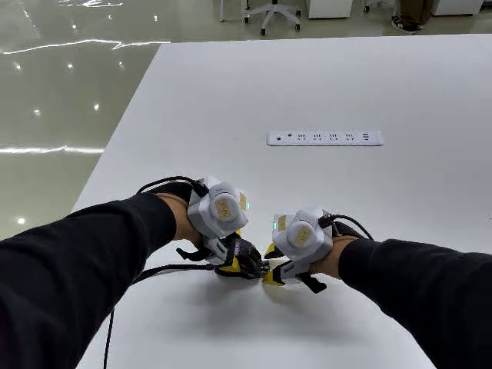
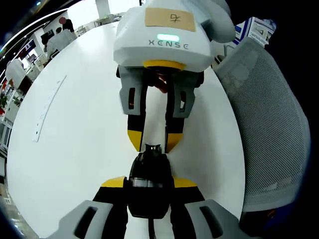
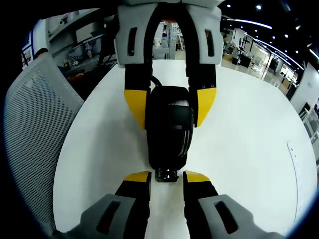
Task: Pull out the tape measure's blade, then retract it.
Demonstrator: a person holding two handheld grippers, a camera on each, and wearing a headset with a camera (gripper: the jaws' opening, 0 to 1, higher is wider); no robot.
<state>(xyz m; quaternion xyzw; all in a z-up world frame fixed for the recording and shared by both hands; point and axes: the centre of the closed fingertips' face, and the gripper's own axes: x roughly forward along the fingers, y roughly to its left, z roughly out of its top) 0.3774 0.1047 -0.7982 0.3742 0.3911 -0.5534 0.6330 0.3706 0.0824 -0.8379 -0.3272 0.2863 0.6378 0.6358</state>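
Note:
A black tape measure [image 1: 244,257] lies on the white table [image 1: 307,84] between my two grippers. My left gripper [image 2: 149,182] is shut on its body [image 2: 148,191], one yellow-tipped jaw on each side. In the right gripper view the case [image 3: 169,124] points straight at me. The small metal hook [image 3: 167,175] of the blade sits at the case mouth, and my right gripper [image 3: 167,177] is closed on it. The head view shows the left gripper [image 1: 231,261] and right gripper [image 1: 270,274] nearly tip to tip. No length of blade shows outside the case.
A white power strip [image 1: 324,137] lies flat farther back on the table. The table's left edge [image 1: 115,134] drops to a glossy floor. A grey mesh chair back [image 2: 259,124] stands just off the near edge. Open tabletop lies beyond and to the right.

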